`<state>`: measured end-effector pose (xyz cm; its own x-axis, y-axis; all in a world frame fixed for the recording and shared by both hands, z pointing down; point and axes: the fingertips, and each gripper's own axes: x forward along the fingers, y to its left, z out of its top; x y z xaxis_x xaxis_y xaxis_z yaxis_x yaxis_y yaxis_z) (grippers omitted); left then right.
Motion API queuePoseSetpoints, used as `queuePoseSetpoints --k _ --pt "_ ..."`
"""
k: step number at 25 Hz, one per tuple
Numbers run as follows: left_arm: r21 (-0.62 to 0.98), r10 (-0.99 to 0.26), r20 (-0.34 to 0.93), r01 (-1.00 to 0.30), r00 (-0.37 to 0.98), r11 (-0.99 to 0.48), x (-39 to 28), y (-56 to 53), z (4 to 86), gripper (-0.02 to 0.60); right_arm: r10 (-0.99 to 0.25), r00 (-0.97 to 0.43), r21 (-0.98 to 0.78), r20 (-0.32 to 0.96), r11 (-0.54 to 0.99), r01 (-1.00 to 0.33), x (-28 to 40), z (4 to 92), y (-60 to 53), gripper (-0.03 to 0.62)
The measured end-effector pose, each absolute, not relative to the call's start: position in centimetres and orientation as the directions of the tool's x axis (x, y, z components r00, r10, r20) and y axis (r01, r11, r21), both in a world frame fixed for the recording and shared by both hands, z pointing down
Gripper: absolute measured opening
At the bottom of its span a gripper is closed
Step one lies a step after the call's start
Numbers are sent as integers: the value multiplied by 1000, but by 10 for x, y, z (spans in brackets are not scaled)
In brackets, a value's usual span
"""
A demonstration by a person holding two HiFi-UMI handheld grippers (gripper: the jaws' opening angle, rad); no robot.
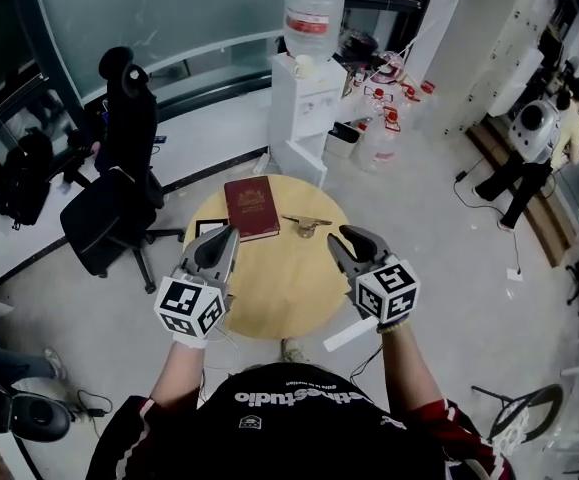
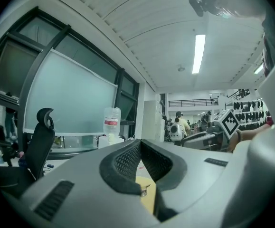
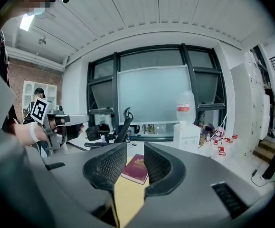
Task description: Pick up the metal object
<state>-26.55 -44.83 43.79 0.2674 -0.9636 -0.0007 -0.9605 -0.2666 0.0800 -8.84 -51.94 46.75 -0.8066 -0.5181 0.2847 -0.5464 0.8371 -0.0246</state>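
On the round wooden table the metal object is seen lying just right of the red book, toward the far edge, touched by neither gripper. The left gripper is held over the near left of the table, its tongs closed tip to tip on nothing. The right gripper is held at the near right, tongs apart and empty. Gold print on the book cover cannot be read. A red label is borne by the water bottle beyond, its writing too small. White lettering ending in "studio" is printed on the person's black top
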Motion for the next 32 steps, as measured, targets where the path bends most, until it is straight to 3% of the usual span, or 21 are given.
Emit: queuePoseSetpoints --k 32 --pt "143 -946 128 -949 298 -280 -221 -561 531 17 -369 -795 -39 482 897 -440 -108 613 -613 123"
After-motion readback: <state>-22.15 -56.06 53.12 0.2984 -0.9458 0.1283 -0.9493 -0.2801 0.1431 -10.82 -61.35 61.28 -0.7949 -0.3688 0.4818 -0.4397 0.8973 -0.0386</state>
